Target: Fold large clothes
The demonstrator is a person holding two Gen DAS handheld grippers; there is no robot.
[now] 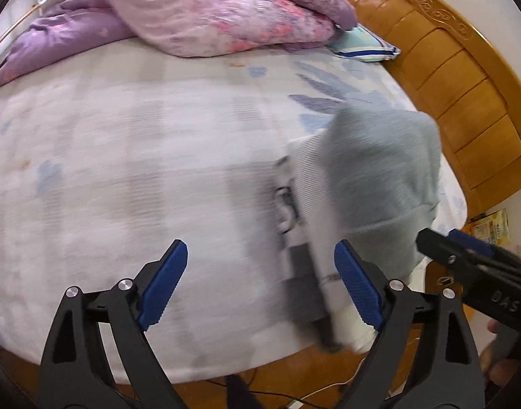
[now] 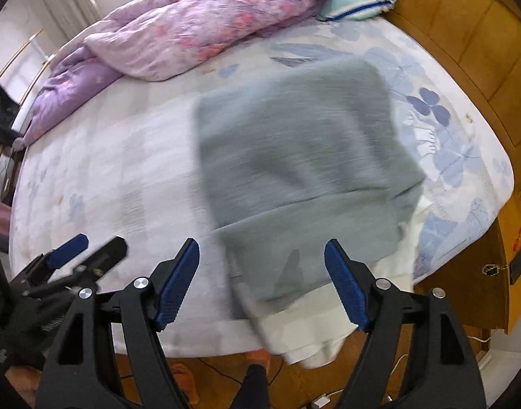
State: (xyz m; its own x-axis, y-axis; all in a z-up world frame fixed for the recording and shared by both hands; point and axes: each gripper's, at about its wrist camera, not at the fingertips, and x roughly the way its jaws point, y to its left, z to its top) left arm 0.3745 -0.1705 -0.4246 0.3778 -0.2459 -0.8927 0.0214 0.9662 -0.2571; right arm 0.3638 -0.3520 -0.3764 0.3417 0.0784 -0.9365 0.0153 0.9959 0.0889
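Observation:
A grey-green garment with a cream-white part lies partly folded on the bed near its front edge, motion-blurred. In the left wrist view it is at the right, with a printed white layer showing under the grey. My left gripper is open and empty, just left of the garment's edge. My right gripper is open and empty, straddling the garment's near edge above it. The left gripper also shows in the right wrist view, and the right gripper in the left wrist view.
The bed sheet is white with blue floral print. A purple-pink quilt and a blue-trimmed pillow lie at the far side. A wooden headboard stands at the right. Cables and wooden floor are below the bed's front edge.

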